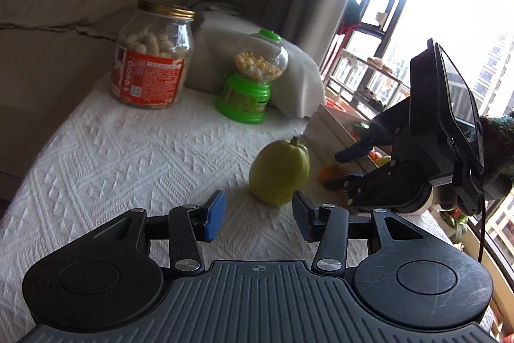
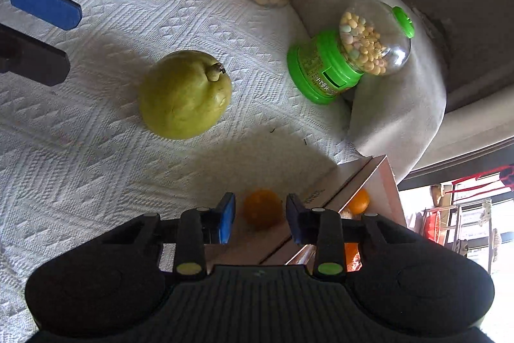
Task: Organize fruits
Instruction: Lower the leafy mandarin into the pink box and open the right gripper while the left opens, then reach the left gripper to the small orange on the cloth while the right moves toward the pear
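A green pear [image 1: 279, 173] stands on the white textured cloth [image 1: 128, 156], just ahead of my left gripper [image 1: 258, 214], which is open and empty. The pear also shows in the right wrist view [image 2: 184, 94]. My right gripper [image 2: 261, 217] is open, its fingers either side of a small orange [image 2: 262, 208] that lies on the flap of a cardboard box [image 2: 363, 179]. I cannot tell whether the pads touch it. Another orange [image 2: 358, 201] lies inside the box. The right gripper [image 1: 348, 167] shows in the left wrist view over the box [image 1: 334, 127].
A glass jar with a red label [image 1: 151, 60] and a green candy dispenser [image 1: 253, 79] stand at the far side of the cloth. A grey folded cloth [image 1: 257, 53] lies behind them. The table edge and a bright window [image 1: 449, 21] are to the right.
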Demonstrator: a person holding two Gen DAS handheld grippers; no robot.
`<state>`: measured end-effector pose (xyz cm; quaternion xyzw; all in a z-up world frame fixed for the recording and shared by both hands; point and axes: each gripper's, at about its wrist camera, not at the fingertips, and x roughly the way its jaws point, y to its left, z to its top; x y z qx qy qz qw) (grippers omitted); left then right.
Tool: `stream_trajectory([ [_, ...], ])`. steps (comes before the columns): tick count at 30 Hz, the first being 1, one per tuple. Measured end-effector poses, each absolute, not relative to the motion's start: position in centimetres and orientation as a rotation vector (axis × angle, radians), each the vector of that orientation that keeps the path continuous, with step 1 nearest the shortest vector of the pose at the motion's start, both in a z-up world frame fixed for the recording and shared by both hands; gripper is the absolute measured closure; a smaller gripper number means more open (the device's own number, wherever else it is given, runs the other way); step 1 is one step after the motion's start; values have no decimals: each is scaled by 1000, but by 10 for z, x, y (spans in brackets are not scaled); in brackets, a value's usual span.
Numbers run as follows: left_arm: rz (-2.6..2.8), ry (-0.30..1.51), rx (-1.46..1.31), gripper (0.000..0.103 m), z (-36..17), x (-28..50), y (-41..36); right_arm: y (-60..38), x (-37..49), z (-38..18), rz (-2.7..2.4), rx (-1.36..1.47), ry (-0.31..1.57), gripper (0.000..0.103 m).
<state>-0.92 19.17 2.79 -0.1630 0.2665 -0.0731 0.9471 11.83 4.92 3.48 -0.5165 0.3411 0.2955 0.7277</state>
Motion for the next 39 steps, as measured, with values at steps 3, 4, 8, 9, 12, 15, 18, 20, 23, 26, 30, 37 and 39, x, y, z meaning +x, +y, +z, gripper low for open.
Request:
stream_trajectory([
  [3, -140, 548, -351, 52, 23, -9, 199, 55, 124, 24, 629, -1186, 776, 72],
  [4, -138, 549, -356, 52, 22, -10, 201, 57, 124, 20, 618, -1200, 781, 71],
  [8, -139, 549, -361, 52, 22, -11, 201, 62, 123, 10, 574, -1245, 768, 72],
  [9, -142, 549, -362, 52, 23, -11, 201, 63, 123, 11, 563, -1237, 775, 76],
  [12, -141, 551, -360, 52, 24, -15, 201, 59, 117, 19, 566, -1180, 762, 76],
  [15, -129, 559, -357, 52, 22, -18, 201, 48, 98, 46, 611, -1010, 767, 76],
  [18, -142, 569, -384, 52, 20, -17, 201, 29, 68, 70, 686, -768, 786, 76],
  [20, -153, 578, -398, 52, 19, -15, 198, 16, 45, 74, 720, -635, 756, 76],
  [23, -157, 587, -378, 52, 23, -13, 190, 2, 26, 62, 703, -508, 739, 76],
  [26, -164, 591, -348, 52, 29, -11, 182, -9, 21, 43, 679, -400, 769, 76],
  [30, -161, 598, -319, 52, 35, -9, 174, -19, 18, 38, 671, -351, 748, 73],
  [37, -109, 657, -294, 53, 32, -8, 175, -19, 27, 67, 673, -292, 626, 30],
  [39, -55, 659, -301, 65, 33, -10, 182, -9, 41, 71, 687, -266, 610, 25],
])
